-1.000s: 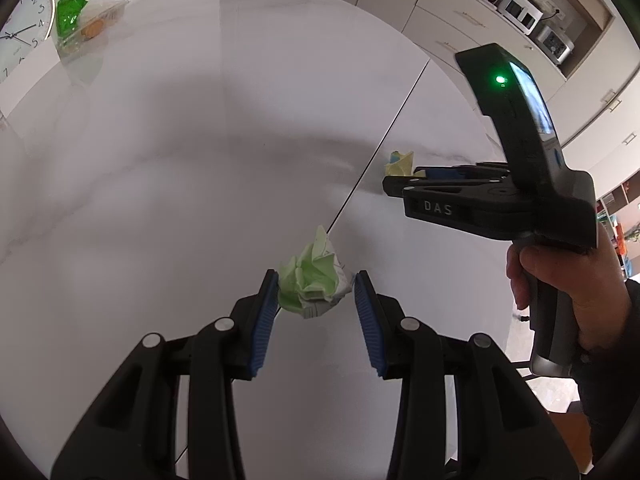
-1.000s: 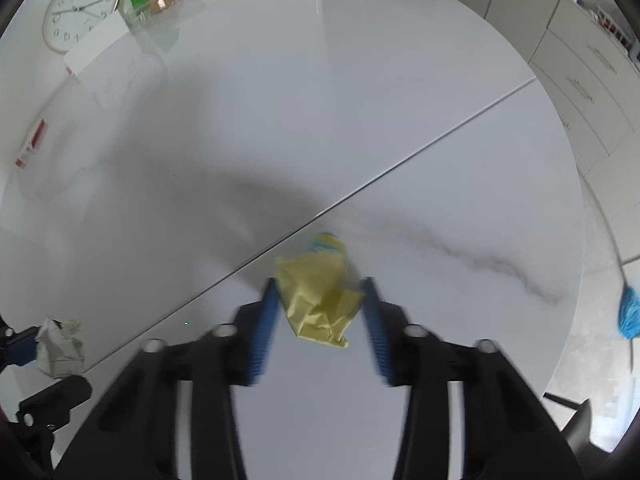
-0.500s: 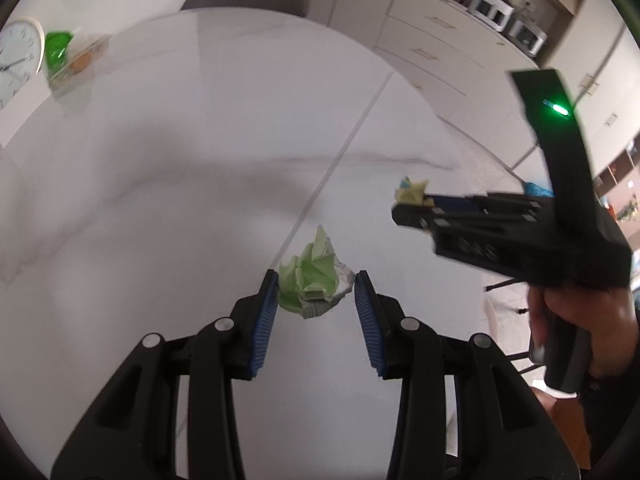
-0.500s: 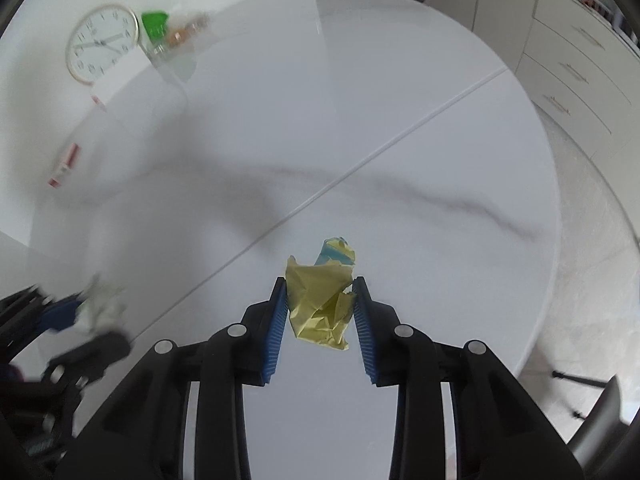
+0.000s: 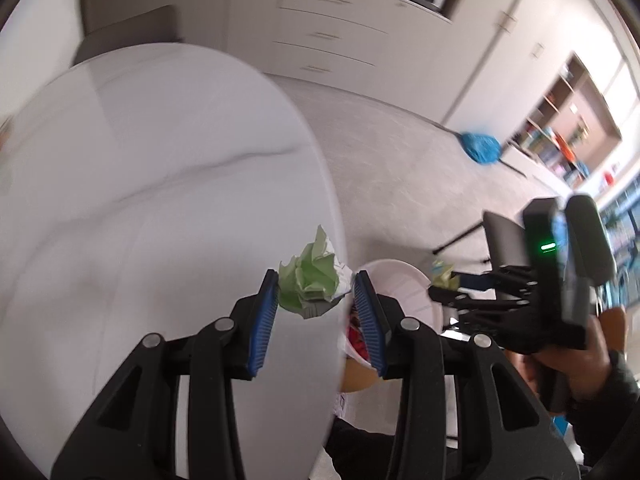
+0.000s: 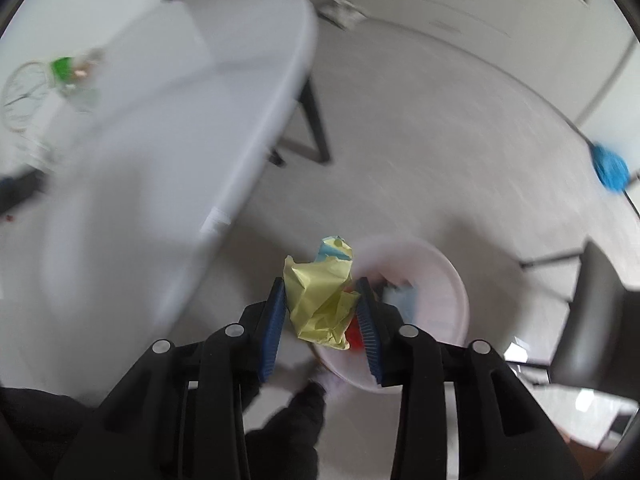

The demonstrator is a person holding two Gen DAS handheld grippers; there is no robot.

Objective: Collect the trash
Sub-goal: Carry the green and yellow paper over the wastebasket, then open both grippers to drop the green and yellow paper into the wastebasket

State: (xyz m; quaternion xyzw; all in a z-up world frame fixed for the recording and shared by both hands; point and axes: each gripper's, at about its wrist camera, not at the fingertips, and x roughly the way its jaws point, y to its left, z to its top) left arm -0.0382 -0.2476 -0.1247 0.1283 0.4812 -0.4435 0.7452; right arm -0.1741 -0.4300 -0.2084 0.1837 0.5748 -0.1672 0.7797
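My left gripper (image 5: 316, 294) is shut on a crumpled green and white paper wad (image 5: 310, 280), held over the right edge of the white marble table (image 5: 160, 160). Just past that edge, lower down, stands a white bin (image 5: 404, 280) with red trash inside. My right gripper (image 6: 322, 306) hangs above the rim of that bin (image 6: 444, 268) with a crumpled yellow paper wad (image 6: 320, 300) between its blue pads. Its jaws are opening, and the wad still touches both pads. In the left wrist view the right gripper (image 5: 442, 294) shows to the right, in a person's hand (image 5: 580, 360).
A blue mop (image 6: 610, 168) lies on the grey floor to the right. A dark chair (image 6: 592, 312) stands right of the bin. On the table's far left sit a clock (image 6: 24, 92) and a green-lidded box (image 6: 64, 68). White cabinets (image 5: 340, 40) line the back wall.
Both grippers have swung right, off the middle of the table toward its edge, each carrying its paper wad. The bin has come into view, and the right gripper now hangs over it.
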